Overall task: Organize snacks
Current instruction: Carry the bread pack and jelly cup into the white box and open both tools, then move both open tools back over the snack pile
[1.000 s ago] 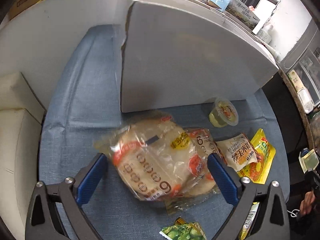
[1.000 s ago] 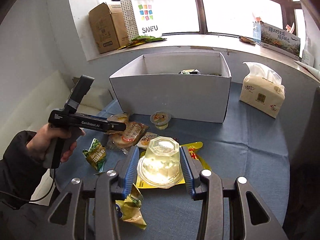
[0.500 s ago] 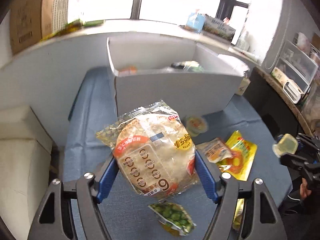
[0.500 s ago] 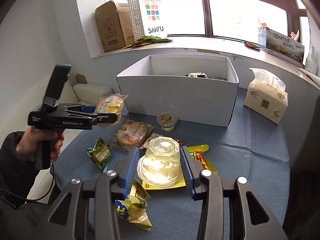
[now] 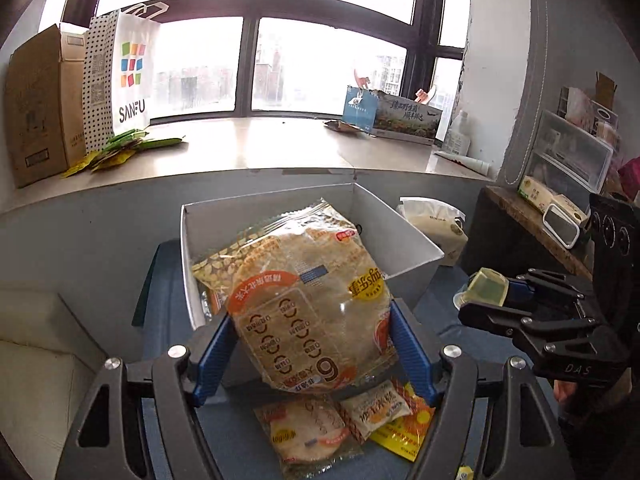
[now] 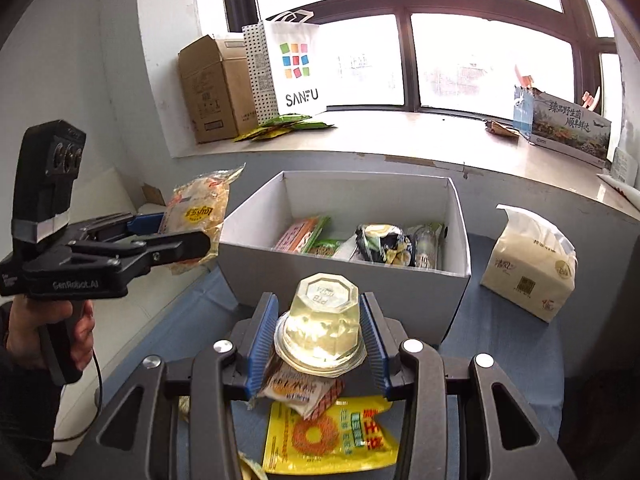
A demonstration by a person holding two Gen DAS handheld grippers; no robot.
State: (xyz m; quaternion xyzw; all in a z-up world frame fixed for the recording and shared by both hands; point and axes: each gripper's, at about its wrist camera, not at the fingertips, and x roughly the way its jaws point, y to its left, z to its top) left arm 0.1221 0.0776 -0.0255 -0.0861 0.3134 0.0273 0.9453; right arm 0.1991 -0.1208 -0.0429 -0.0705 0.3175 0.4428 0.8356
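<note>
Both hand-held grippers carry snacks toward the box [image 6: 456,236].
Left hand-held gripper [image 5: 310,344] clasps the pancake bag [image 5: 308,300]; right hand-held gripper [image 6: 318,344] clamps the jelly cup [image 6: 320,320]; either could slip.

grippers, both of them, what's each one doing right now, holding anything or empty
Left gripper: closed on the clear plastic bag of round flat rice cakes, lifted near the white cardboard box.
Right gripper: closed on the upside-down clear plastic jelly cup.

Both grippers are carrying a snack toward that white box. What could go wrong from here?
1. The big rice-cracker bag is pinched only near its lower end by the left gripper; crinkly film might slip out.
2. The jelly cup sits upside down in the right gripper; its smooth sides may slide.
3. Both head for one white box, so they might bump.
</note>
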